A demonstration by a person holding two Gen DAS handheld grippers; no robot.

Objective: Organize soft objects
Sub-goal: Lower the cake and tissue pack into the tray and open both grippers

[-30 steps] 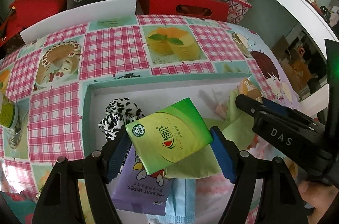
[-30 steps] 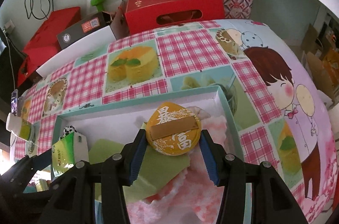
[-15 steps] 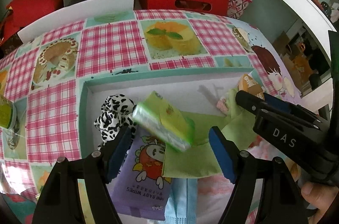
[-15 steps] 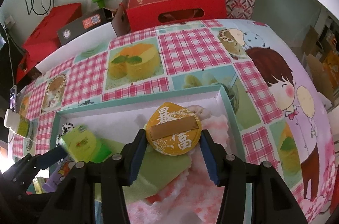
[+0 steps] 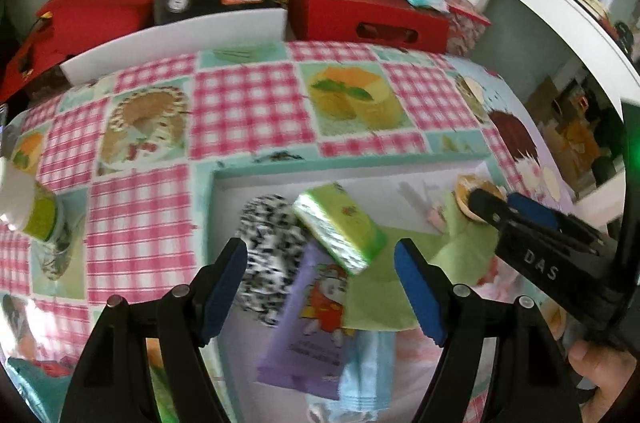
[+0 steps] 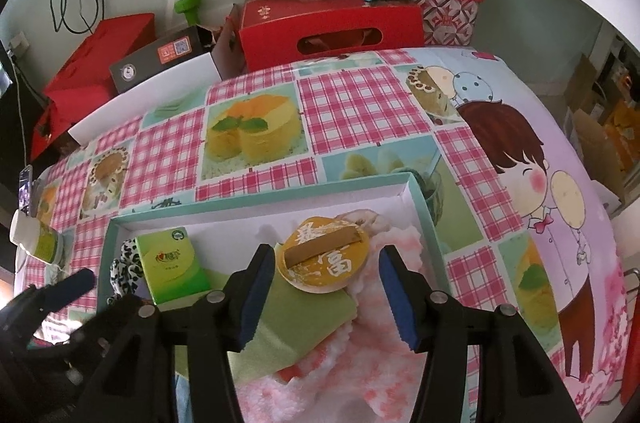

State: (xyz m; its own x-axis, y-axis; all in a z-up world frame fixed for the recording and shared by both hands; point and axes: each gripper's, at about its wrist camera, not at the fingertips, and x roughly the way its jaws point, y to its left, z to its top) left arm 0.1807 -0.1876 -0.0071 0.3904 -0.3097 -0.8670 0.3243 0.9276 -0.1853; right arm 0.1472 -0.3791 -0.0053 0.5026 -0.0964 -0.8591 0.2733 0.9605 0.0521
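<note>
In the tray [image 6: 424, 207] on the desk [image 6: 360, 103], the tissue pack [image 5: 338, 227] is seen lying free just ahead of the spread, empty left tongs [image 5: 320, 287], while the orange disc [image 6: 324, 259] is seen between the right tongs [image 6: 326, 289], spread and not touching it.

Inside the teal tray [image 6: 424, 219], only the white floor along its far wall lies bare. The green tissue pack [image 6: 172, 265] and leopard scrunchie [image 5: 272, 255] crowd the tray's left end; the orange disc [image 6: 324, 259] sits on pink towel [image 6: 380, 355] at the right. Beyond the tray, the bench [image 6: 360, 103] stretches open to its far edge, where red boxes [image 6: 332, 27] stand. A bottle [image 6: 38, 239] guards the bench's left edge.
</note>
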